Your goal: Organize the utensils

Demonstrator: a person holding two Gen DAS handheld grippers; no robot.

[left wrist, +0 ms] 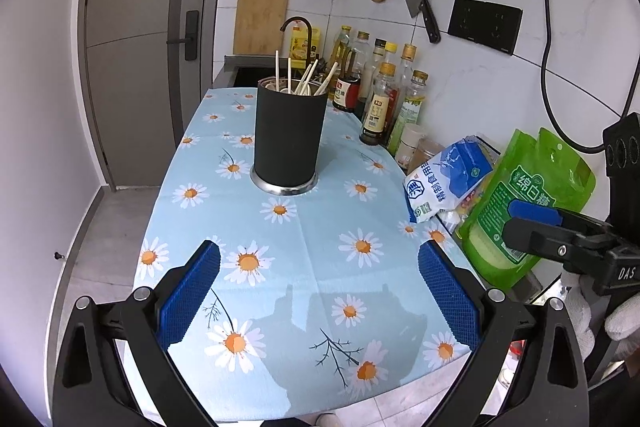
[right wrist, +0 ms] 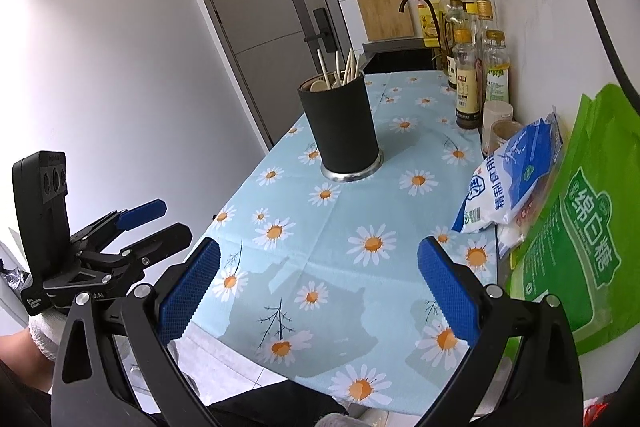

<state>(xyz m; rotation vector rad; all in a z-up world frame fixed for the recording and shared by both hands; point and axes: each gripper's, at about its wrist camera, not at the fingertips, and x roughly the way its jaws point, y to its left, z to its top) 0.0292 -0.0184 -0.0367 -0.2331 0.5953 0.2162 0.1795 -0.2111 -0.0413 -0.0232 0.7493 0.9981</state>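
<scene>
A black cylindrical utensil holder [left wrist: 289,143] [right wrist: 343,125] with a steel base stands upright on the daisy-print tablecloth [left wrist: 304,267] [right wrist: 360,211]. Several pale chopsticks [left wrist: 308,75] [right wrist: 340,67] and a spoon bowl stick out of its top. My left gripper [left wrist: 320,291] hovers open over the near part of the cloth, nothing between its blue pads. My right gripper [right wrist: 320,287] is open too, empty, beside the left one. In the left wrist view the right gripper [left wrist: 536,223] shows at the right edge; in the right wrist view the left gripper [right wrist: 156,223] shows at the left.
Oil and sauce bottles [left wrist: 384,95] [right wrist: 472,67] line the wall on the right. A blue-white salt bag [left wrist: 444,183] [right wrist: 512,179] and a green sugar bag [left wrist: 528,199] [right wrist: 576,235] lie at the table's right side. Sink and faucet [left wrist: 298,27] sit behind the table.
</scene>
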